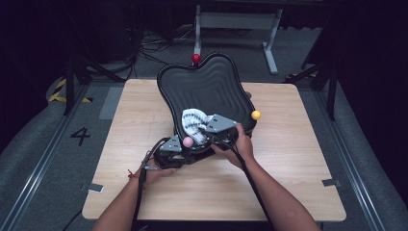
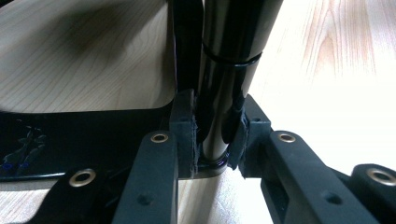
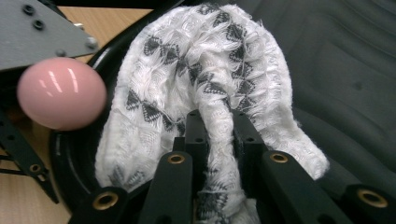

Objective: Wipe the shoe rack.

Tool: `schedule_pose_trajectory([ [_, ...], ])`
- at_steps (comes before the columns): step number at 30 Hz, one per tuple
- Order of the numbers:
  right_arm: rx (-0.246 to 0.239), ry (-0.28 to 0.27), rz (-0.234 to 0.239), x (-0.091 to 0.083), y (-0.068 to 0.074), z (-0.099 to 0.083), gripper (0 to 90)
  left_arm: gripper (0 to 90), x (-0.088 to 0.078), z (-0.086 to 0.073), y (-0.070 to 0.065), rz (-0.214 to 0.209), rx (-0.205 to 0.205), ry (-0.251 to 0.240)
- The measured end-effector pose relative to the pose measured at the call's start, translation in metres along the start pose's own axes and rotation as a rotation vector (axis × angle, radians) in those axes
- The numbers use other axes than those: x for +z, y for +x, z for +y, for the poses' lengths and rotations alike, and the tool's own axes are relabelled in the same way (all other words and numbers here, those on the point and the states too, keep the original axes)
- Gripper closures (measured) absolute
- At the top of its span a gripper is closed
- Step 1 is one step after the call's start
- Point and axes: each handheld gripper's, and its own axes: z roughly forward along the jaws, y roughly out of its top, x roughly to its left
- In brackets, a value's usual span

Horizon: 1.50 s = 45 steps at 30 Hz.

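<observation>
left gripper [image 2: 215,140] fingers clamped on black tray [image 1: 207,84] rim, right gripper [image 3: 219,140] fingers pinching white patterned cloth [image 3: 196,74] on tray

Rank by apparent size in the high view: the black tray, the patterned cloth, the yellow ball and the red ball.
1. Black tray, tilted up on the table, by far the largest.
2. Patterned cloth, bunched at the tray's lower end.
3. Yellow ball and red ball: they look alike, and the red one sits farther away, so unranked.
</observation>
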Motion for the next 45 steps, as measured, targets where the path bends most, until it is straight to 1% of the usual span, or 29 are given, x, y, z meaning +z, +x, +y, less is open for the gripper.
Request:
schedule_pose_trajectory([
  [7,0.046,0.011,-0.042,-0.005,-0.015,-0.009,79.7,73.4,0.000,0.000,0.000,0.002,0.005,0.000],
  [9,0.058,0.017,-0.063,-0.008,-0.020,-0.012,79.7,73.4,0.000,0.000,0.000,-0.001,0.002,0.001],
  [11,0.063,0.023,-0.094,-0.010,-0.025,-0.015,79.7,73.4,0.001,0.000,0.000,-0.003,0.002,0.001],
  [14,0.100,0.033,-0.133,-0.014,-0.036,-0.023,79.6,73.4,0.001,0.000,0.000,-0.003,0.001,0.000],
  [16,0.148,0.034,-0.139,-0.017,-0.045,-0.029,79.4,73.4,0.001,0.000,0.000,-0.003,0.000,0.001],
  [18,0.166,0.047,-0.161,-0.020,-0.054,-0.036,79.4,73.4,0.001,0.000,0.000,-0.003,0.001,0.001],
  [21,0.174,0.069,-0.192,-0.026,-0.061,-0.044,79.4,73.4,0.001,0.000,0.000,-0.003,0.000,0.001],
  [24,0.180,0.080,-0.208,-0.031,-0.067,-0.052,79.2,73.3,0.001,0.000,0.000,0.001,0.001,0.001],
  [25,0.183,0.080,-0.210,-0.033,-0.068,-0.054,79.2,73.3,0.001,0.000,0.000,0.003,-0.007,-0.001],
  [27,0.186,0.085,-0.214,-0.035,-0.070,-0.057,79.2,73.3,0.001,0.000,0.000,0.004,-0.012,-0.005],
  [29,0.172,0.093,-0.223,-0.037,-0.069,-0.058,79.2,73.2,0.001,0.000,0.001,0.009,-0.012,-0.001],
  [31,0.163,0.097,-0.233,-0.039,-0.068,-0.059,79.3,73.2,0.000,0.000,0.001,0.009,-0.019,-0.002],
  [35,0.158,0.084,-0.238,-0.044,-0.067,-0.064,79.3,73.1,0.000,0.000,0.001,0.020,-0.031,-0.001],
  [37,0.150,0.087,-0.237,-0.047,-0.065,-0.066,79.3,73.1,0.000,0.000,0.001,0.023,-0.030,-0.001],
  [40,0.152,0.081,-0.232,-0.051,-0.064,-0.068,79.3,73.0,0.000,0.000,0.002,0.027,-0.042,-0.006],
  [42,0.158,0.079,-0.227,-0.054,-0.063,-0.068,79.3,73.1,0.000,0.000,0.002,0.037,-0.039,0.000],
  [45,0.165,0.069,-0.213,-0.056,-0.064,-0.069,79.4,73.2,0.001,0.001,0.001,0.051,-0.039,-0.003],
])
